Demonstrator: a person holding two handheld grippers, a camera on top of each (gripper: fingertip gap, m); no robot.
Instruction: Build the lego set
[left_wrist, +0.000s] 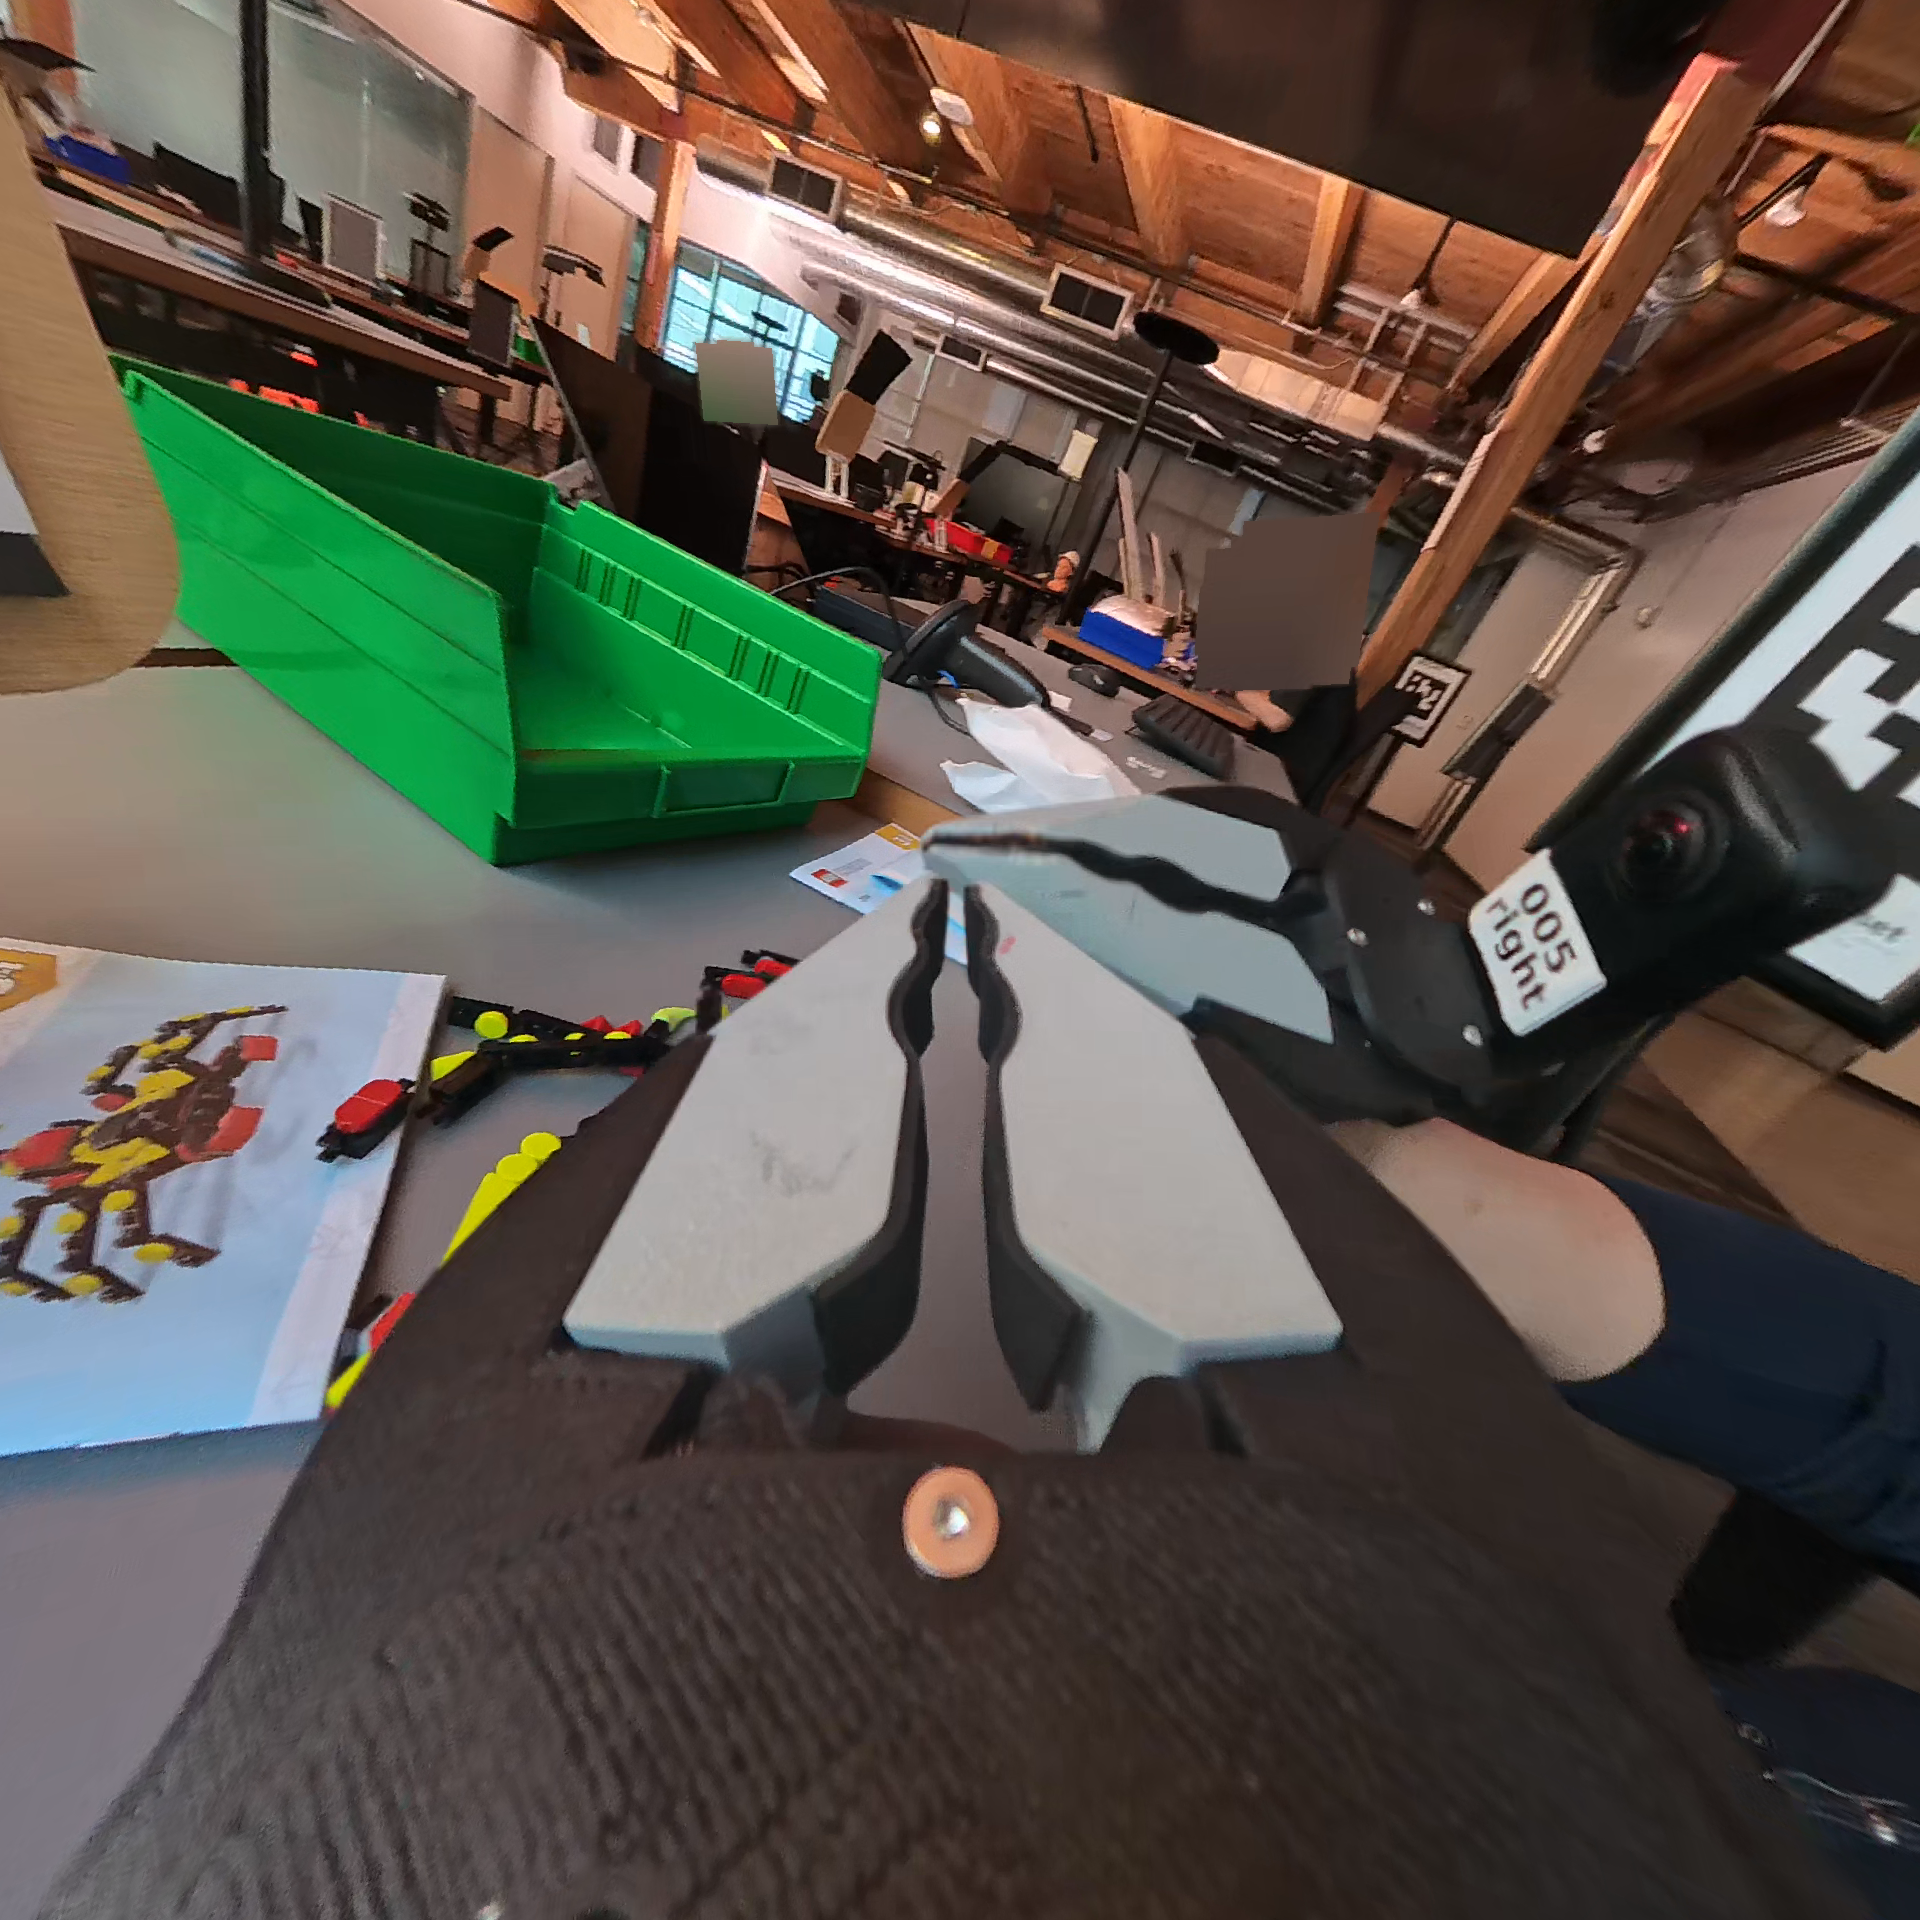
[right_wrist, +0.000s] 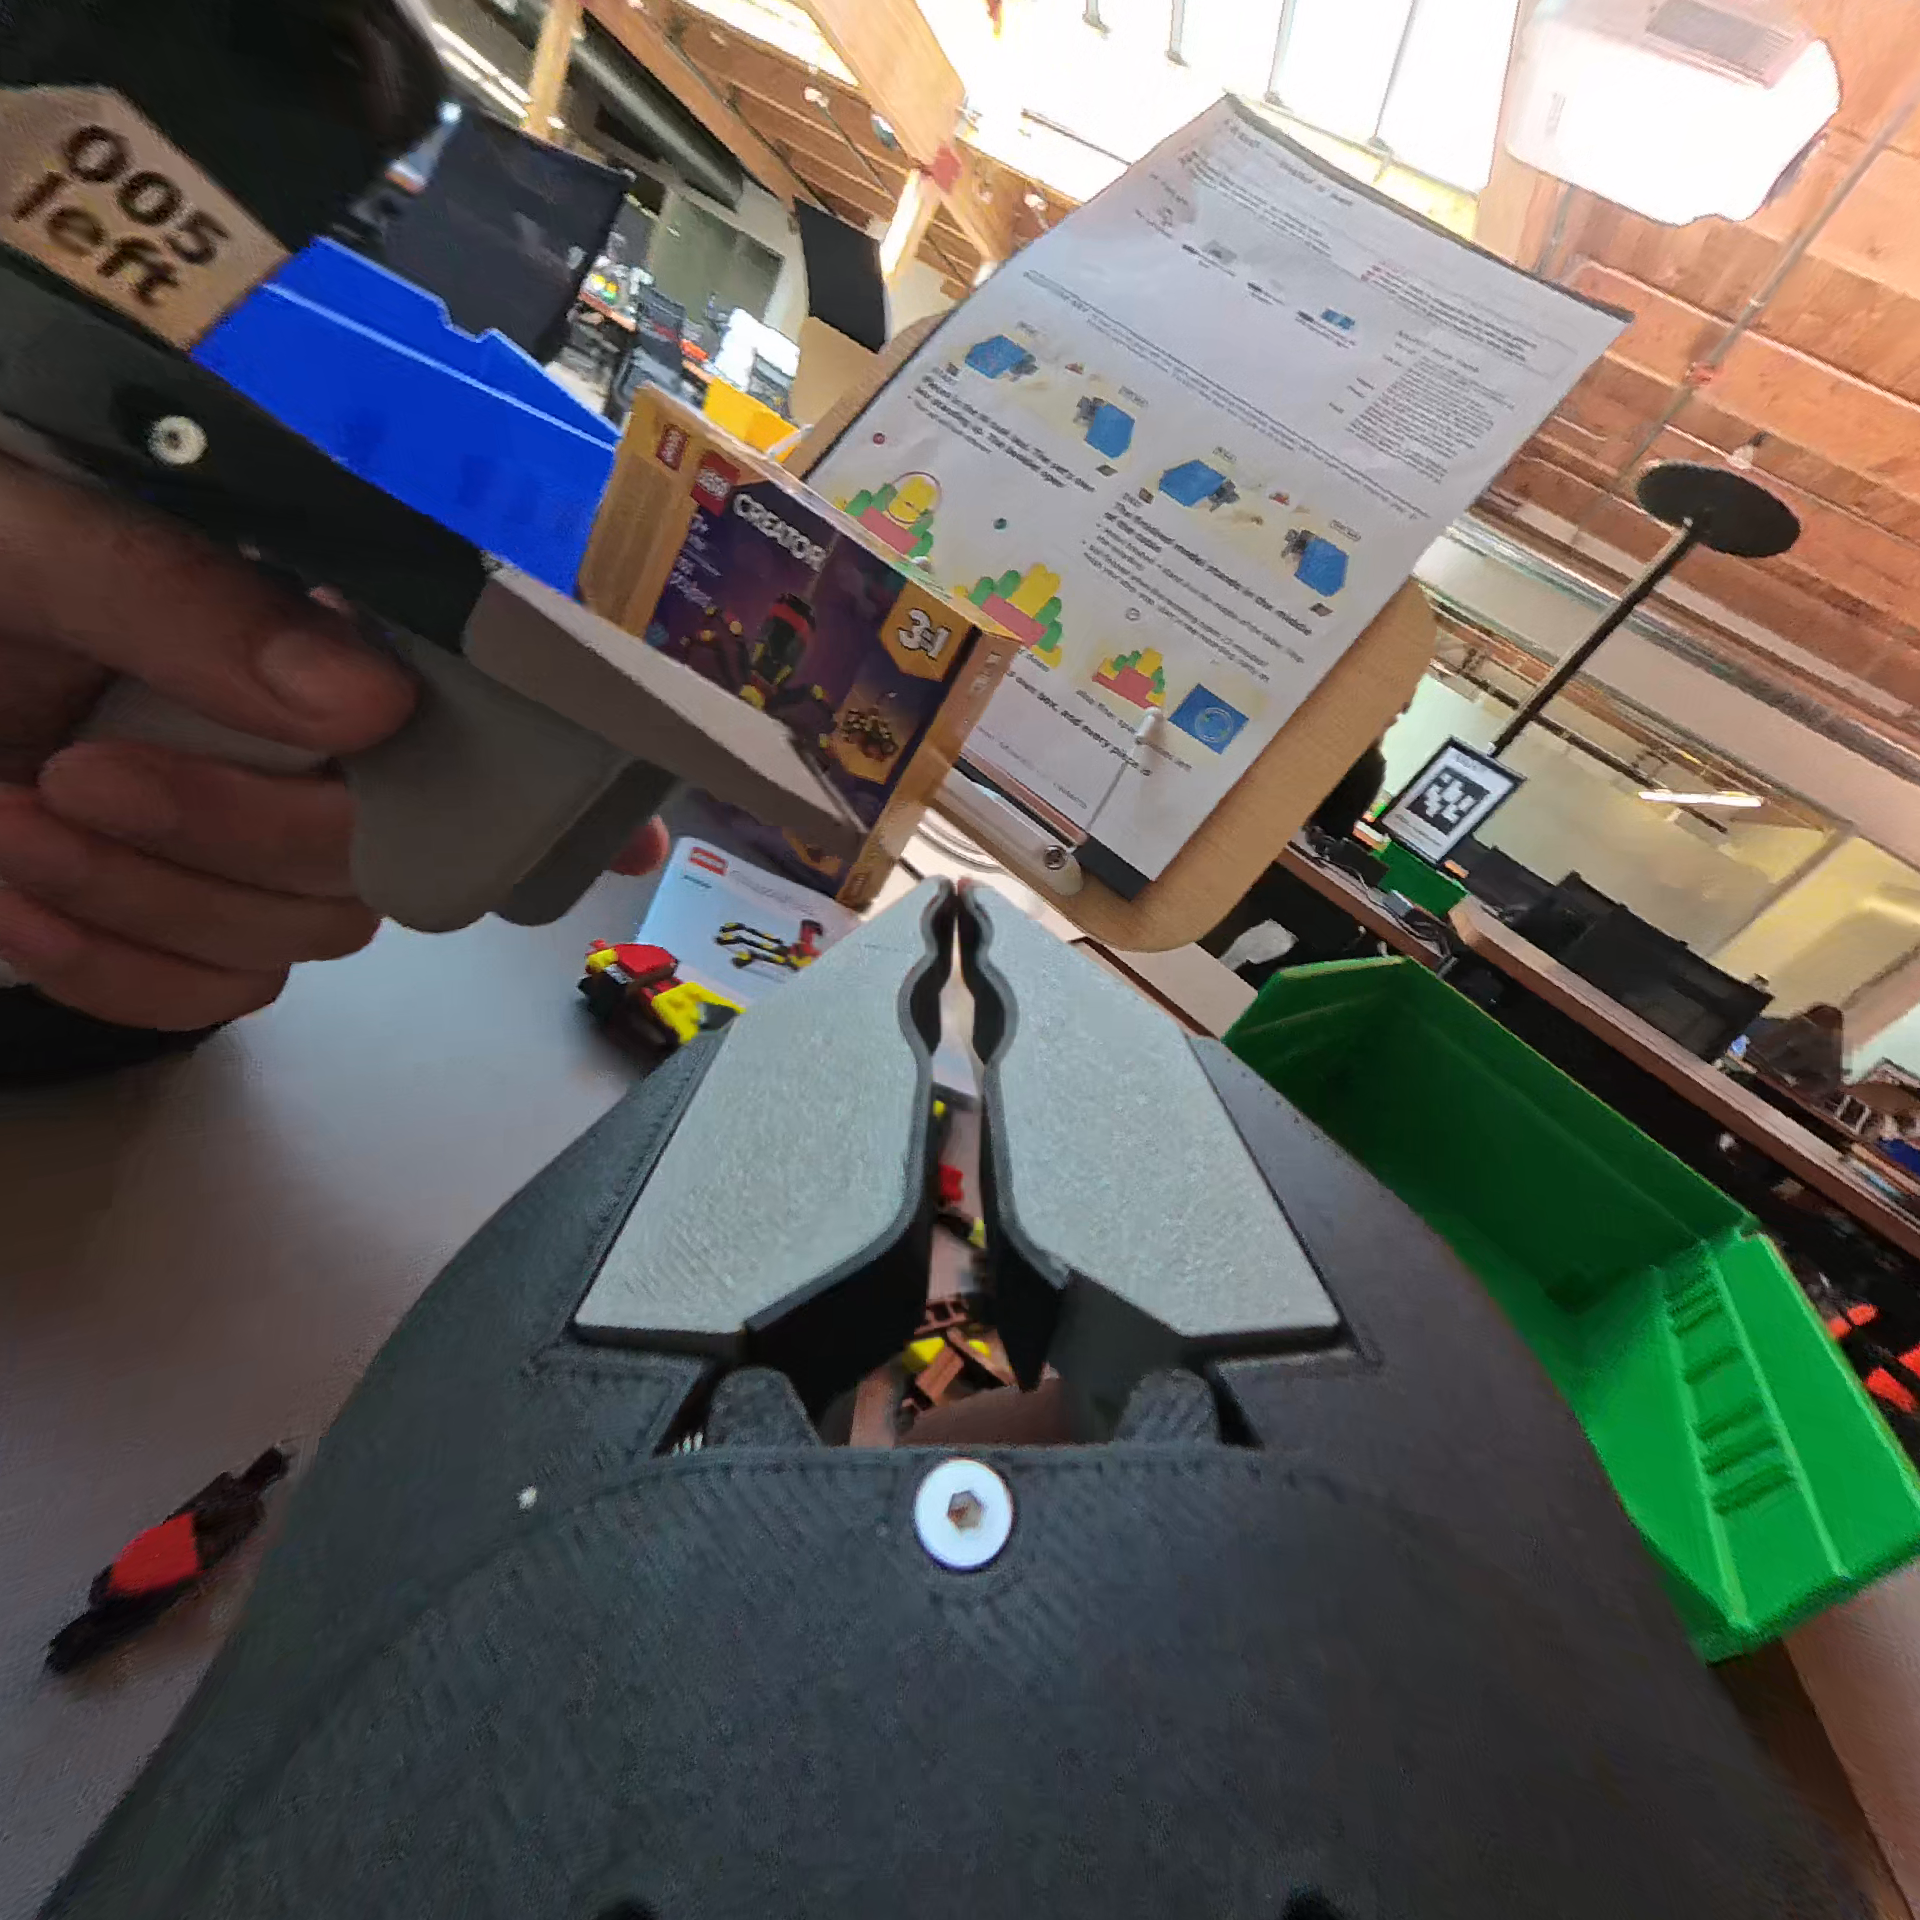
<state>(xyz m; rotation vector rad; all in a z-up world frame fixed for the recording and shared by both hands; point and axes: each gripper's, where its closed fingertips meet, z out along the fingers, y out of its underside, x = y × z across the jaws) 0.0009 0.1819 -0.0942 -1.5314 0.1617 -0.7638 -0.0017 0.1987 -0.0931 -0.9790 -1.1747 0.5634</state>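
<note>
Grey table: left gripper slightly parted, right gripper closed bare, hiding bricks.

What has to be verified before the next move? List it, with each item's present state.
1. Right gripper empty: fingers closed, tips meeting, nothing seen between them. Ok.
2. Left gripper empty: fingers a narrow slit apart, nothing between them. Ok.
3. Clearance between the two grippers: their tips sit very close together above the table. Whether they touch: cannot tell.
4. Green bin ready: upright on the table, visible floor bare. Ok.
5. Loose bricks within view: scattered beside the picture sheet, none held. Ok.
</note>
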